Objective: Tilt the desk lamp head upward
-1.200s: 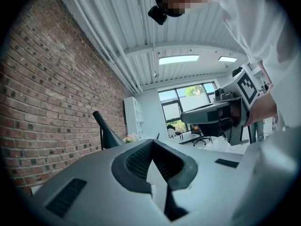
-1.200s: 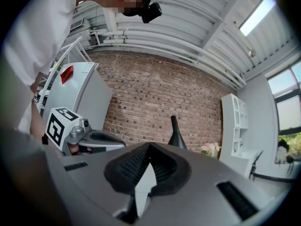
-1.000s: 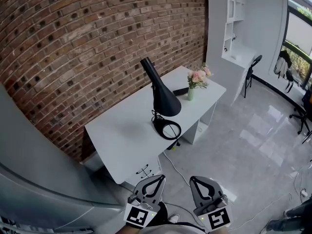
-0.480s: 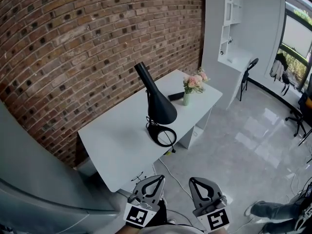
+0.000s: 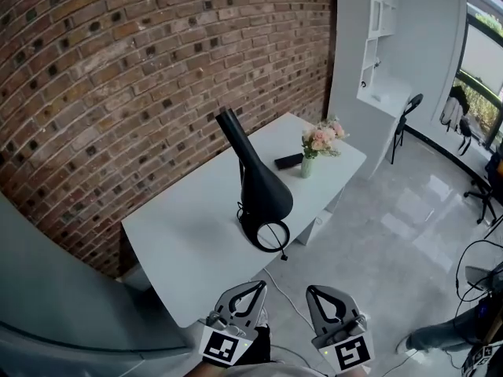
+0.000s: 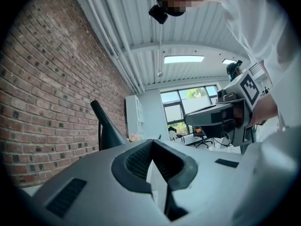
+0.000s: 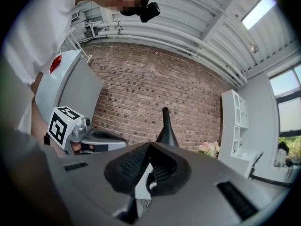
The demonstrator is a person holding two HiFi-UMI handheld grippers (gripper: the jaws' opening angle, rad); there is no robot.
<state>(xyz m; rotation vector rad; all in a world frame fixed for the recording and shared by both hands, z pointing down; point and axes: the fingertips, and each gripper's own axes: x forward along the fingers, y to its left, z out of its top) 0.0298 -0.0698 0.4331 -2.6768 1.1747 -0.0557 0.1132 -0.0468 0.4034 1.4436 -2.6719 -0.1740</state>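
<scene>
A black desk lamp (image 5: 255,179) stands on a white desk (image 5: 181,230), its cone head pointing down over a ring-shaped base (image 5: 268,233) near the desk's front edge. My left gripper (image 5: 257,286) and right gripper (image 5: 313,290) hang side by side at the bottom of the head view, well short of the desk, both shut with nothing in them. The left gripper view shows the lamp (image 6: 108,128) beyond the left gripper (image 6: 153,145). Over the right gripper (image 7: 149,147), the right gripper view shows the lamp (image 7: 166,128) rising straight ahead.
A vase of pink flowers (image 5: 318,142) and a flat black object (image 5: 289,161) sit at the desk's far end. A brick wall (image 5: 118,69) backs the desk. A grey cabinet (image 5: 47,289) stands at left, white shelves (image 5: 376,30) and a chair (image 5: 409,108) at right.
The head view has shifted a little, and the desk and lamp sit slightly nearer and lower in frame. Both grippers stay shut in the same place.
</scene>
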